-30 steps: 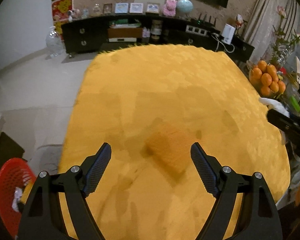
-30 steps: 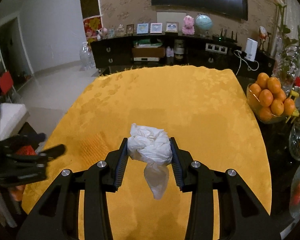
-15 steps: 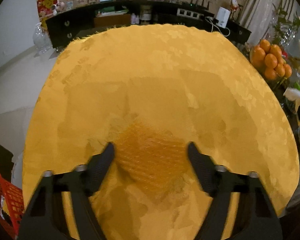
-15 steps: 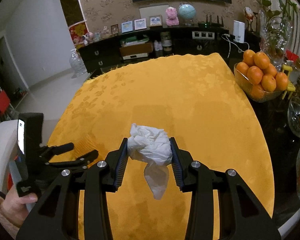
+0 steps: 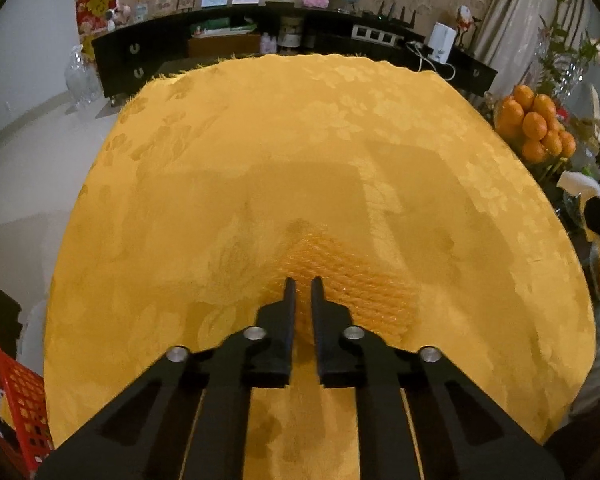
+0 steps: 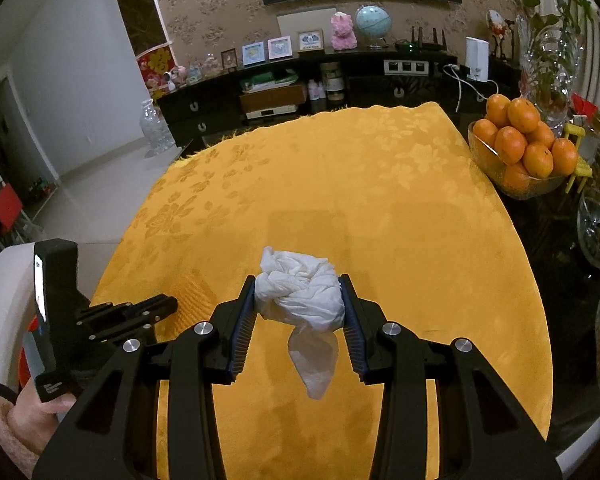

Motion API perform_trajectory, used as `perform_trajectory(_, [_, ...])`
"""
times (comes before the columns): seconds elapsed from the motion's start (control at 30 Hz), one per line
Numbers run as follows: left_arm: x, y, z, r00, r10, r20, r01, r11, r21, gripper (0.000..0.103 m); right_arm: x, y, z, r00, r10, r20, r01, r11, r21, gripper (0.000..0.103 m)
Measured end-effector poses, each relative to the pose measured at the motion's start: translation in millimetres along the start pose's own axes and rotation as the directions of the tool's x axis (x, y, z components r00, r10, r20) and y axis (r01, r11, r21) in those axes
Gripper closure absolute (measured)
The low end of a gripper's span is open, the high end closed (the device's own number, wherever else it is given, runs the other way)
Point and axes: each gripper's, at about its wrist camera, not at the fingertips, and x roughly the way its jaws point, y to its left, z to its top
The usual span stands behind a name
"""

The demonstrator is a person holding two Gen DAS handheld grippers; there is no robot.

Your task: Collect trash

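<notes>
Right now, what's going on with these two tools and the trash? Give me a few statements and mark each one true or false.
1. The right tool grips a crumpled white tissue. True.
2. The left tool is spread wide open. False: its fingers are nearly together, at the edge of an orange mesh wrapper.
3. The oranges sit in a bowl beside the yellow tablecloth. True.
4. The wrapper is already in the red basket. False: it lies on the tablecloth.
</notes>
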Motion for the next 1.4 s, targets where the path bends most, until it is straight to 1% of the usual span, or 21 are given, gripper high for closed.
perform_trajectory(0.03, [-1, 2, -1, 1.0, -0.007, 0.001, 0.007, 1.0, -0.006, 0.102, 0, 0, 0, 1.0, 0.0, 0.0, 0.0, 1.0, 0.0, 0.064])
perform_trajectory(0.27, [-21, 12, 0, 0.998, -0.041, 0.042, 0.042, 0.998, -0.04, 0.102, -1, -3, -2, 1.0, 0.003, 0.004, -0.003, 1.0, 0.009, 0.064])
perform_trajectory(0.4, [-24, 17, 1, 0.997, -0.079, 0.021, 0.081, 0.994, -0.08, 0.102, -1, -3, -2, 1.0, 0.005, 0.005, -0.005, 1.0, 0.01, 0.064])
perform_trajectory(0.43, [-24, 17, 1, 0.996, -0.083, 0.017, 0.084, 0.993, -0.085, 0.099, -1, -3, -2, 1.0, 0.003, 0.005, -0.004, 1.0, 0.01, 0.064])
perform_trajectory(0.47, [-23, 14, 2, 0.996, -0.084, 0.012, 0.084, 0.993, -0.086, 0.088, -1, -4, -2, 1.0, 0.004, 0.006, -0.004, 1.0, 0.013, 0.064])
perform_trajectory(0.5, [-23, 12, 2, 0.997, -0.082, 0.012, 0.083, 0.993, -0.086, 0.08, -1, -4, -2, 1.0, 0.004, 0.007, -0.004, 1.0, 0.017, 0.064])
perform_trajectory(0.53, [-23, 7, 2, 0.997, -0.078, 0.013, 0.079, 0.993, -0.083, 0.061, -2, -4, -2, 1.0, 0.003, 0.007, -0.003, 1.0, 0.022, 0.064])
perform_trajectory(0.57, [-22, 5, 3, 0.997, -0.075, 0.016, 0.077, 0.994, -0.082, 0.05, -2, -5, -2, 1.0, 0.003, 0.008, -0.003, 1.0, 0.026, 0.064])
perform_trajectory(0.6, [-21, 1, 4, 0.998, -0.067, 0.02, 0.069, 0.994, -0.082, 0.046, -3, -6, -2, 1.0, 0.001, 0.009, -0.002, 0.999, 0.033, 0.064])
perform_trajectory(0.67, [-17, -7, 6, 0.999, -0.043, 0.02, 0.044, 0.996, -0.071, 0.035, -3, -8, -3, 1.0, 0.0, 0.009, -0.001, 0.999, 0.043, 0.064])
perform_trajectory(0.73, [-12, -16, 6, 1.0, -0.01, 0.019, 0.011, 0.999, -0.049, 0.031, -5, -10, -4, 1.0, -0.001, 0.009, 0.001, 0.999, 0.049, 0.064])
perform_trajectory(0.9, [14, -31, 4, 0.999, 0.043, -0.015, -0.043, 0.999, 0.012, 0.031, -4, -11, -6, 1.0, -0.001, 0.003, 0.001, 0.999, 0.054, 0.064])
perform_trajectory(0.97, [18, -36, 2, 0.998, 0.068, 0.001, -0.068, 0.997, 0.047, 0.031, -3, -11, -6, 1.0, -0.001, 0.001, 0.001, 0.999, 0.054, 0.064])
perform_trajectory(1.07, [19, -37, 0, 0.998, 0.066, 0.016, -0.067, 0.996, 0.058, 0.033, -3, -13, -6, 1.0, -0.001, 0.002, 0.001, 0.998, 0.055, 0.064])
perform_trajectory(1.1, [19, -37, -1, 0.998, 0.059, 0.019, -0.06, 0.996, 0.063, 0.035, -3, -11, -6, 1.0, -0.002, 0.001, 0.002, 0.998, 0.056, 0.064])
perform_trajectory(1.17, [18, -38, -3, 0.999, 0.032, 0.024, -0.034, 0.997, 0.073, 0.051, -3, -14, -6, 1.0, 0.0, 0.002, 0.0, 0.998, 0.056, 0.064])
perform_trajectory(1.2, [17, -39, -4, 1.0, 0.017, 0.024, -0.019, 0.997, 0.078, 0.055, -3, -13, -6, 1.0, 0.0, 0.003, 0.0, 0.998, 0.055, 0.064])
perform_trajectory(1.23, [16, -41, -5, 1.0, 0.004, 0.024, -0.006, 0.996, 0.085, 0.061, -4, -14, -6, 1.0, 0.0, 0.003, 0.0, 0.998, 0.055, 0.064])
perform_trajectory(1.27, [16, -43, -6, 1.0, -0.003, 0.024, 0.001, 0.996, 0.092, 0.066, -3, -13, -6, 1.0, 0.0, 0.004, 0.0, 0.999, 0.055, 0.064])
perform_trajectory(1.37, [14, -46, -8, 0.999, -0.03, 0.021, 0.028, 0.995, 0.097, 0.073, -3, -13, -6, 1.0, -0.002, 0.001, 0.002, 0.998, 0.057, 0.064])
perform_trajectory(1.4, [14, -46, -8, 0.999, -0.039, 0.019, 0.037, 0.995, 0.096, 0.074, -3, -13, -6, 1.0, -0.002, 0.001, 0.002, 0.998, 0.057, 0.064])
